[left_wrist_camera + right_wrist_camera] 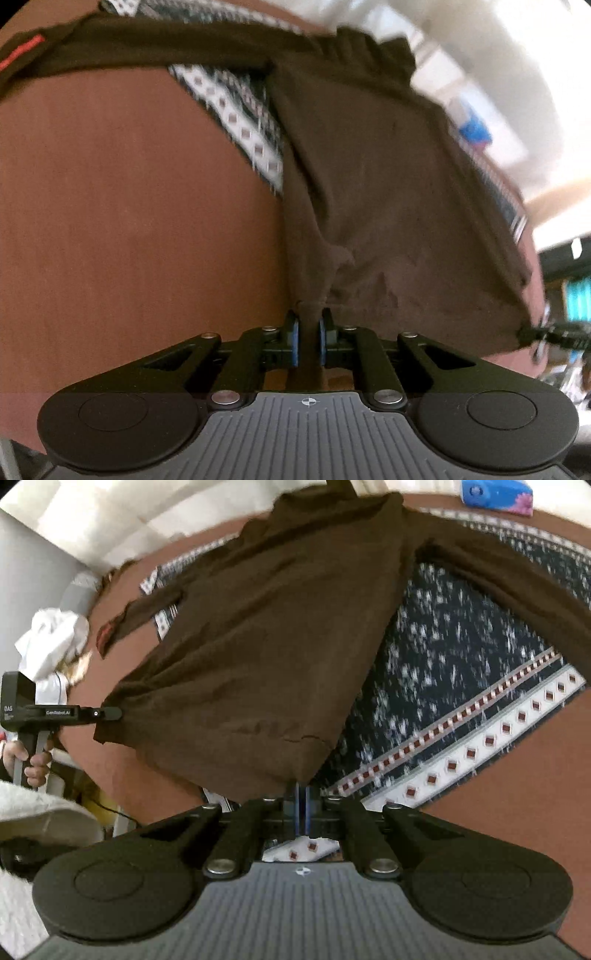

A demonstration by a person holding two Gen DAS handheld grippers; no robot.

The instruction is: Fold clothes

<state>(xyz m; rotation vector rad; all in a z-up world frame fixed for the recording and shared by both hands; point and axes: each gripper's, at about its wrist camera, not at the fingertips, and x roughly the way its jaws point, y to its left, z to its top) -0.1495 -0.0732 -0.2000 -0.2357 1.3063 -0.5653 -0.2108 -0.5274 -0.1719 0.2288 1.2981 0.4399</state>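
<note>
The left gripper [309,317] and right gripper [303,794] each pinch a bottom corner of the soft dark brown shirt [258,635], which fills the middle, over a patterned blue-and-white cloth [461,686].

Prob. a home: wooden table [517,775], patterned cloth [461,686], tissue box [495,493].

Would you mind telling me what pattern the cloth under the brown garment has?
Navy with white flecks and a white border of red diamonds; clearest in the right wrist view.
</note>
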